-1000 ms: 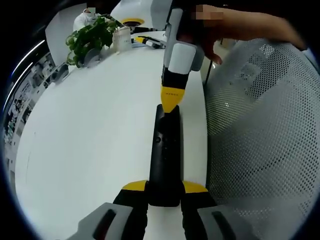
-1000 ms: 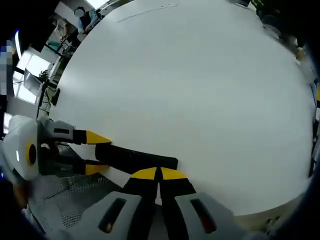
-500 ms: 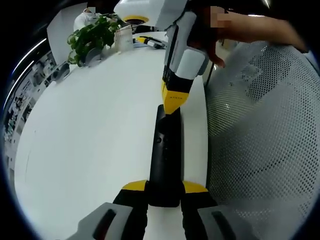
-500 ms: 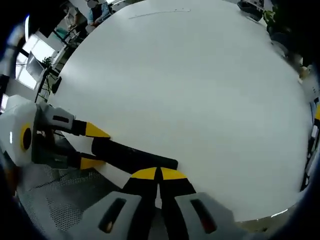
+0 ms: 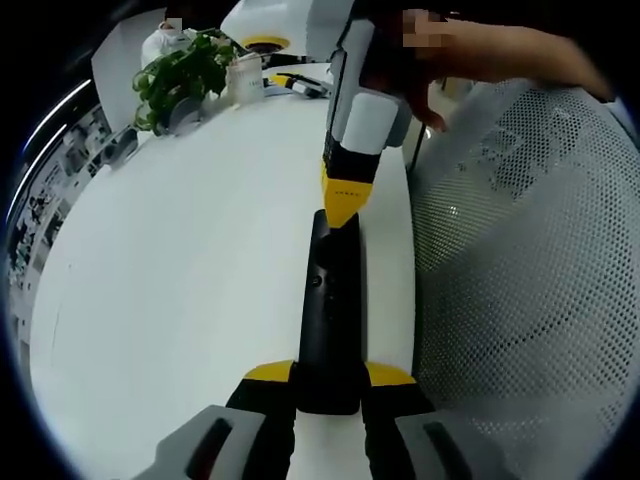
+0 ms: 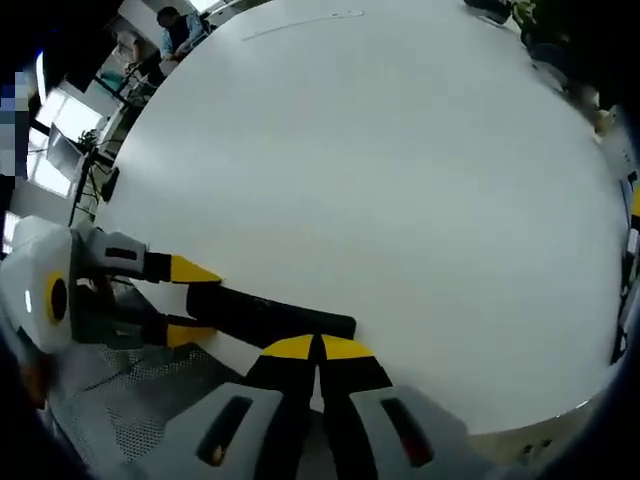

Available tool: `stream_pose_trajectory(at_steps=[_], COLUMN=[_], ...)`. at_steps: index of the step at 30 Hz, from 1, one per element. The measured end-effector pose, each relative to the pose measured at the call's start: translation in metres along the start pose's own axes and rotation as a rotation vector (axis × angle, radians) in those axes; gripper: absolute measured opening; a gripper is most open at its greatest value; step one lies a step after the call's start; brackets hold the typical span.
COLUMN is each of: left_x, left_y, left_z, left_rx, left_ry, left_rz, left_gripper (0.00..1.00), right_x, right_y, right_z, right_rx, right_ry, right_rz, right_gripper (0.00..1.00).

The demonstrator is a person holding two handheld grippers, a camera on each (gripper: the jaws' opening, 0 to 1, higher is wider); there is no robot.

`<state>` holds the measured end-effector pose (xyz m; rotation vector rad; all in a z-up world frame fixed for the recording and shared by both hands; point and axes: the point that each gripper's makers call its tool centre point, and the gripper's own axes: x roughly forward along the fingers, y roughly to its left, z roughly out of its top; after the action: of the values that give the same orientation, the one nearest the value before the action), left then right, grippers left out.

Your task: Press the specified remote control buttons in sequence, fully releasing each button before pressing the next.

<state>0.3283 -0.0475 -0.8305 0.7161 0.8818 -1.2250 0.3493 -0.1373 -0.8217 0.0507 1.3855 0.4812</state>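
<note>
While my left gripper (image 5: 329,382) clamps the near end of the black remote control (image 5: 329,310) at lower centre of the left gripper view, my right gripper (image 5: 341,210) comes down from upper centre, jaws pressed together, its yellow tip on the remote's far end. Whether it is actually depressing a button there I cannot tell; the tip hides the spot. The remote lies along the right edge of the white table (image 5: 180,280), and just beyond that edge a perforated white chair back (image 5: 530,280) fills the right side. My worry is that an off-centre push tips or skids the remote toward that edge, or catches a neighbouring button. At upper left a potted plant (image 5: 180,75) and a small white container (image 5: 244,78) stand well apart, out of my way.
</note>
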Motion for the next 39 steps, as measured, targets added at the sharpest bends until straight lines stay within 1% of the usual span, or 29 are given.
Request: stream_pose_trajectory(at_steps=[2,3,4,10,12,18,23,25,33,39], left_x=[0.0,0.0,0.0,0.0,0.0,0.001,0.001,0.001,0.001,0.001], left_y=[0.0,0.0,0.0,-0.001,-0.001,-0.004,-0.006,-0.006,-0.006,-0.005], left_z=[0.0,0.0,0.0,0.0,0.001,0.001,0.002,0.002,0.002,0.002], left_rx=[0.003,0.003,0.005,0.019,0.024,0.036,0.046,0.046,0.03,0.025], left_ry=[-0.001,-0.001,0.0,0.001,0.002,-0.001,-0.003,-0.002,-0.005,-0.004], left_rz=[0.0,0.0,0.0,-0.003,-0.005,-0.013,-0.022,-0.023,-0.021,-0.021], left_gripper=[0.24,0.24,0.24,0.24,0.24,0.24,0.24,0.24,0.24,0.25], right_x=[-0.001,-0.001,0.0,-0.001,-0.001,0.001,0.002,0.004,0.004,0.004], right_y=[0.0,0.002,0.003,0.008,0.011,0.013,0.015,0.013,0.013,0.014], right_z=[0.0,-0.003,-0.003,-0.002,-0.003,-0.006,-0.007,-0.009,-0.008,-0.008], right_rx=[0.017,0.033,0.037,0.038,0.051,0.065,0.056,0.047,0.054,0.035], right_ry=[0.002,0.02,0.019,0.013,0.018,0.032,0.04,0.051,0.047,0.039], right_rz=[0.009,0.024,0.031,0.052,0.074,0.093,0.09,0.077,0.083,0.075], right_gripper=[0.0,0.0,0.0,0.0,0.0,0.0,0.0,0.0,0.0,0.0])
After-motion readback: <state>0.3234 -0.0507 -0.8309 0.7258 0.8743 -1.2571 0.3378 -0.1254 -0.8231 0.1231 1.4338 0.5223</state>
